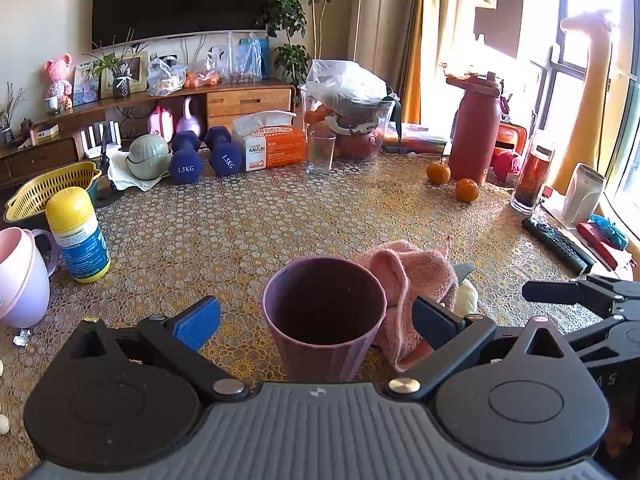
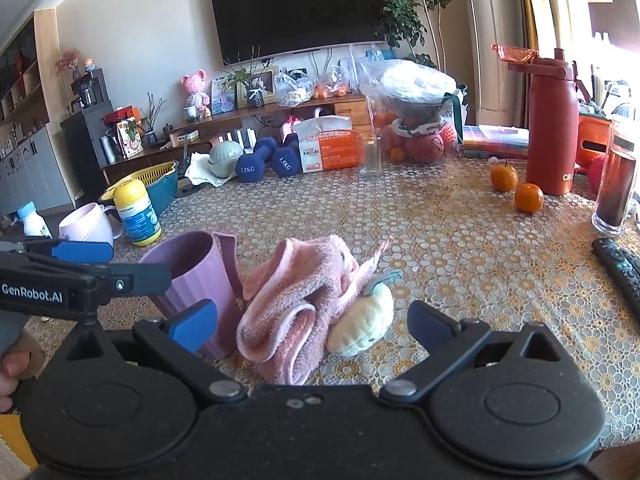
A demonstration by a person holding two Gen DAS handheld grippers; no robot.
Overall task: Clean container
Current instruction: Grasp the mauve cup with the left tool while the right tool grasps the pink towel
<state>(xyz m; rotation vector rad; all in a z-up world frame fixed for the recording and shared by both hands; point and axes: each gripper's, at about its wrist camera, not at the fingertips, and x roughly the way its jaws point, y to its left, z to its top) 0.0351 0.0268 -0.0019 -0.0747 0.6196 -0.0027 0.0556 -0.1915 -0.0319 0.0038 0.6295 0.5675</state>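
Observation:
A purple ribbed cup (image 1: 324,312) stands upright on the patterned tablecloth, its dark inside showing nothing that I can make out. My left gripper (image 1: 316,322) is open, with the cup between its blue pads and a gap on each side. Just right of the cup lies a crumpled pink towel (image 1: 416,276) with a pale plush piece (image 2: 364,320) on it. In the right wrist view the towel (image 2: 296,300) lies between the fingers of my open right gripper (image 2: 312,326), untouched. The cup (image 2: 192,276) shows a handle there, and the left gripper (image 2: 140,263) reaches in around it.
A yellow-capped bottle (image 1: 78,236), a pink mug (image 1: 20,276) and a yellow colander (image 1: 48,190) stand at the left. Dumbbells (image 1: 204,158), a tissue box (image 1: 272,142) and a glass (image 1: 320,152) line the back. Two oranges (image 1: 466,190), a red flask (image 1: 474,132) and a remote (image 1: 558,244) are at the right.

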